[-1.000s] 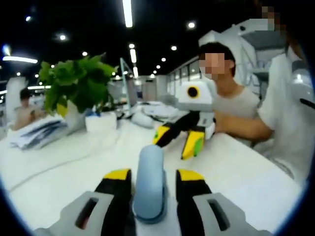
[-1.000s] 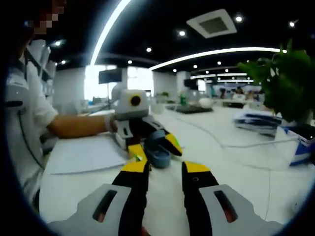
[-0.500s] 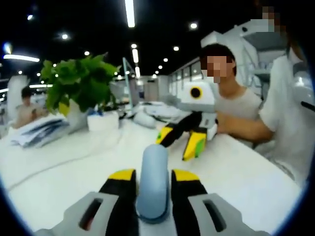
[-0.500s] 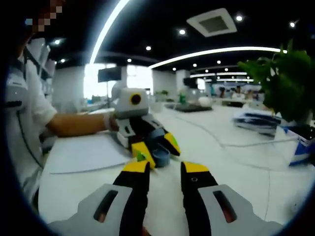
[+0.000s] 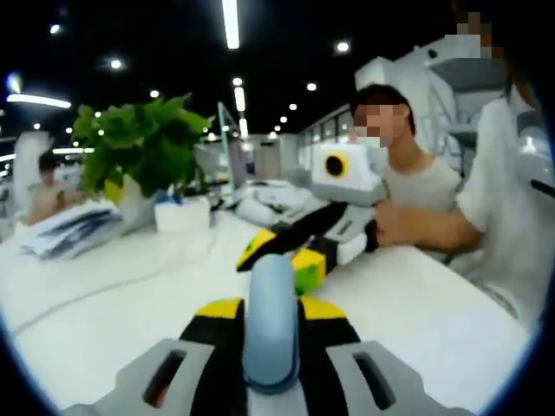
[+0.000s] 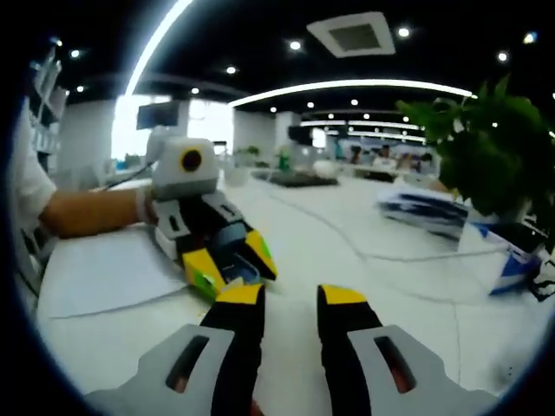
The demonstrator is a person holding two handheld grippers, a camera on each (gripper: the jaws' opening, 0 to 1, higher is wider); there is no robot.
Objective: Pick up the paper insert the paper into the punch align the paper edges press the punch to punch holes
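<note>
A blue-grey punch point(image 5: 270, 316) stands on end between the yellow-tipped jaws of my left gripper point(image 5: 270, 305), which is shut on it low over the white table point(image 5: 95, 312). My right gripper point(image 5: 279, 257) comes in from the right just beyond the punch, its jaws apart. In the right gripper view, my right gripper point(image 6: 290, 299) is open with nothing between its jaws. My left gripper point(image 6: 230, 270) shows just ahead of it to the left, holding the punch point(image 6: 229, 236). A white sheet of paper point(image 6: 100, 276) lies flat on the table under the left arm.
A potted green plant point(image 5: 139, 156) point(image 6: 486, 147) stands by a white and blue box point(image 6: 512, 256). A stack of papers point(image 5: 65, 230) point(image 6: 429, 208) lies nearby, and a thin cable point(image 6: 373, 253) crosses the table. A seated person point(image 5: 412, 178) is beyond the table.
My left gripper's jaws have closed in onto the punch. The right gripper has come closer to the left gripper, its tips now just past the punch.
</note>
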